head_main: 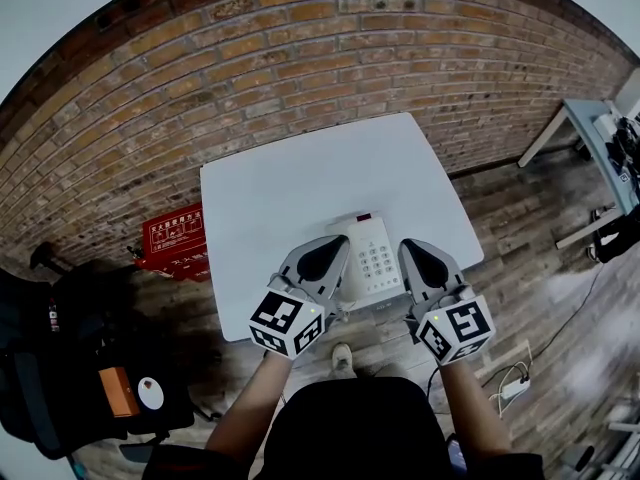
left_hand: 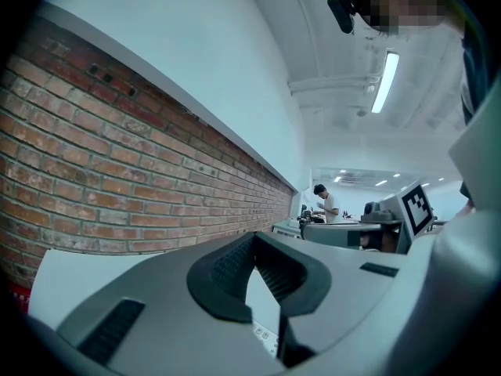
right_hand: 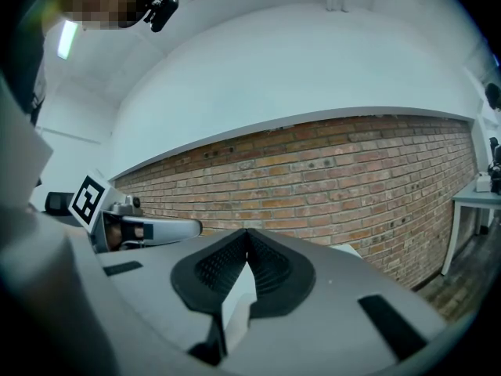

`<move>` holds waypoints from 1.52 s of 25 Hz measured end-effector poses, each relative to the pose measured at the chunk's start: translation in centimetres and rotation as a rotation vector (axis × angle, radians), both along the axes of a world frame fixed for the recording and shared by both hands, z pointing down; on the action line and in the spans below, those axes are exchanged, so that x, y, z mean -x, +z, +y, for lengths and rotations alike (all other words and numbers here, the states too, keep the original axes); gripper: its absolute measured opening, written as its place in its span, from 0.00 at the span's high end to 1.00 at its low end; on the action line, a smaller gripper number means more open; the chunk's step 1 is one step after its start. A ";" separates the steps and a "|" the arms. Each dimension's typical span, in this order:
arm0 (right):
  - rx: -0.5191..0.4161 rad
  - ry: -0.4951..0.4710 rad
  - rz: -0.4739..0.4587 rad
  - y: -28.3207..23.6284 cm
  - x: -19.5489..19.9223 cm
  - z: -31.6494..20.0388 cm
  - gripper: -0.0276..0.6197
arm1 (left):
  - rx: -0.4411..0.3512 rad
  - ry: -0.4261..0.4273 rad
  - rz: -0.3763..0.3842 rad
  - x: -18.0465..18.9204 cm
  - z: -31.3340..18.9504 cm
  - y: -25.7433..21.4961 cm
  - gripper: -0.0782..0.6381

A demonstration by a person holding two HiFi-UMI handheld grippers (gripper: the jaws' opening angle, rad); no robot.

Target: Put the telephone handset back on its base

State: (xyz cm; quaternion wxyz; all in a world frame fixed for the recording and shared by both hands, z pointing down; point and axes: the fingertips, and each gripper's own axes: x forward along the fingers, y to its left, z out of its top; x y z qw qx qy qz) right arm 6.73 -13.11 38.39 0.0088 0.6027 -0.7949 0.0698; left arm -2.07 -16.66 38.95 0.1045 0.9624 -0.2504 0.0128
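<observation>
Left gripper (head_main: 335, 248), right gripper (head_main: 412, 250): ribbed black jaws pressed together; white boxy telephone (head_main: 372, 256) between.

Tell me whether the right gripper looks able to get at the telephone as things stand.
Probably yes. The right gripper is just right of the telephone on the white table, with nothing between them. Its jaws are together and would have to open first.
</observation>
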 end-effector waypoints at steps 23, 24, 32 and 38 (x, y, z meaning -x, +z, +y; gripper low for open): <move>-0.032 -0.020 -0.027 -1.3 -4.8 4.6 0.94 | -0.011 -0.033 -0.009 -4.7 5.2 -1.1 0.88; -0.035 -0.022 -0.028 -1.5 -4.9 4.8 0.94 | -0.013 -0.036 -0.011 -4.7 5.6 -1.2 0.88; -0.051 -0.046 -0.028 -2.5 -5.2 7.1 0.94 | -0.029 -0.069 -0.010 -4.6 7.8 -2.1 0.88; -0.071 -0.063 -0.029 -3.0 -5.0 9.1 0.94 | -0.049 -0.083 -0.008 -4.5 9.8 -2.8 0.88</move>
